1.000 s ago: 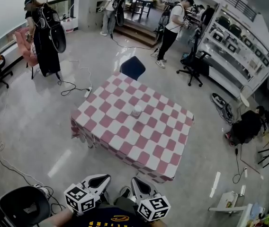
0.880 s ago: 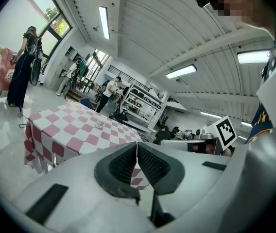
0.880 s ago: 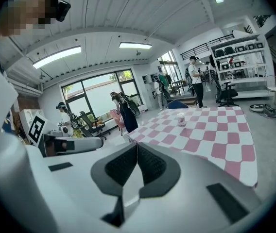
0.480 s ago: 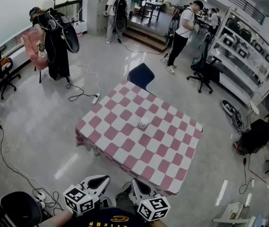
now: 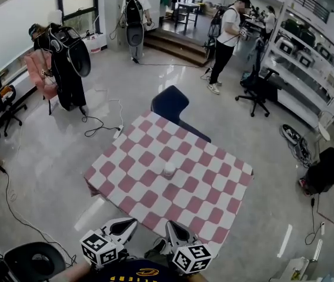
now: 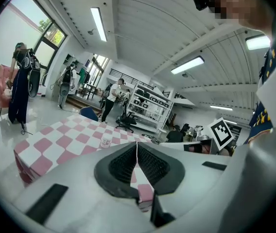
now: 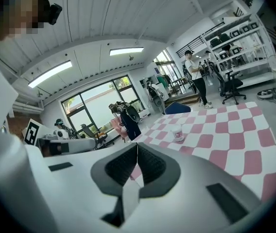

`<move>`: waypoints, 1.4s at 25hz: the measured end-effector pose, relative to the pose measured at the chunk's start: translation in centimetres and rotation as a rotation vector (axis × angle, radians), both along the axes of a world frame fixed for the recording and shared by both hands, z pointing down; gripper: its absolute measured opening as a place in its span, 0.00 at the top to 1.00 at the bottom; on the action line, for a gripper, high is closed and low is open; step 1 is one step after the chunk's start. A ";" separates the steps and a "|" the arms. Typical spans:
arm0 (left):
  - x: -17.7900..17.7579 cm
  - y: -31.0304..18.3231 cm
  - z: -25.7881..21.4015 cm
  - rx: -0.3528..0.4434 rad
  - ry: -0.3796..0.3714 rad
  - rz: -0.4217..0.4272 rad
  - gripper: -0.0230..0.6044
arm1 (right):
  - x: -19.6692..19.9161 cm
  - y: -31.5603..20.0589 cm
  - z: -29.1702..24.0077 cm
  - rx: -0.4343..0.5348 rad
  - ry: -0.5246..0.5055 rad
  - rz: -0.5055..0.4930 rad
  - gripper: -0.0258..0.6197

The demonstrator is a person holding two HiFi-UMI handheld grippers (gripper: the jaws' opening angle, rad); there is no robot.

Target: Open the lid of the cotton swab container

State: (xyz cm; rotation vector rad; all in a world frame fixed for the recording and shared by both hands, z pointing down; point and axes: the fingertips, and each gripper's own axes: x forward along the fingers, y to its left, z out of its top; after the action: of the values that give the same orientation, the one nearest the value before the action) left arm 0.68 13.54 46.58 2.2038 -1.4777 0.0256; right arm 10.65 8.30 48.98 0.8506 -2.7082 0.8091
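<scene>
Workshop floor on all sides; left gripper [image 6: 137,145] is seen shut, jaws pressed together on nothing; right gripper [image 7: 137,146] likewise closed and empty; both are held side by side off the near edge of the checked table [image 5: 214,188]; cotton swab container [image 5: 169,169] is stood upright mid-table, well apart from both; blue chair [image 5: 170,103] is set at the far side.

Tables: one square table under a pink-and-white checked cloth [image 5: 133,188]
Containers: one small white round container [image 5: 169,170] on the cloth
Blue chairs: one dark blue chair [image 5: 170,103] at the table's far side
Black office chairs [image 5: 260,88]: three
Pink armchairs [image 5: 37,70]: one
Standing people [image 5: 224,31]: at least three
Grippers: two, left gripper [image 5: 133,221] and right gripper [image 5: 170,223], each with one marker cube
</scene>
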 end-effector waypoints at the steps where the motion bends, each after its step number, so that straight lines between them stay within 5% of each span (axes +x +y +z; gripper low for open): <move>1: 0.3 -0.9 -0.2 0.002 -0.011 0.005 0.96 | 0.4 -0.9 0.1 -0.009 -0.008 0.007 0.94; 8: 0.9 -6.8 -0.9 0.010 -0.053 0.017 0.96 | 2.6 -6.0 0.8 -0.058 -0.057 0.064 0.94; 20: -3.9 -14.5 1.6 -0.015 -0.135 0.040 0.96 | 4.6 -11.3 1.6 -0.065 -0.054 0.207 0.94; 35: -7.3 -21.7 8.7 -0.102 -0.235 0.264 0.96 | 3.5 -13.1 2.7 -0.074 0.018 0.409 0.94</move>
State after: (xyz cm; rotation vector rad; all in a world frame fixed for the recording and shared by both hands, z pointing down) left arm -6.60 -8.13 55.23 2.3577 -1.2576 0.4510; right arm 14.18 -4.82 51.63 1.4106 -2.5026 0.9620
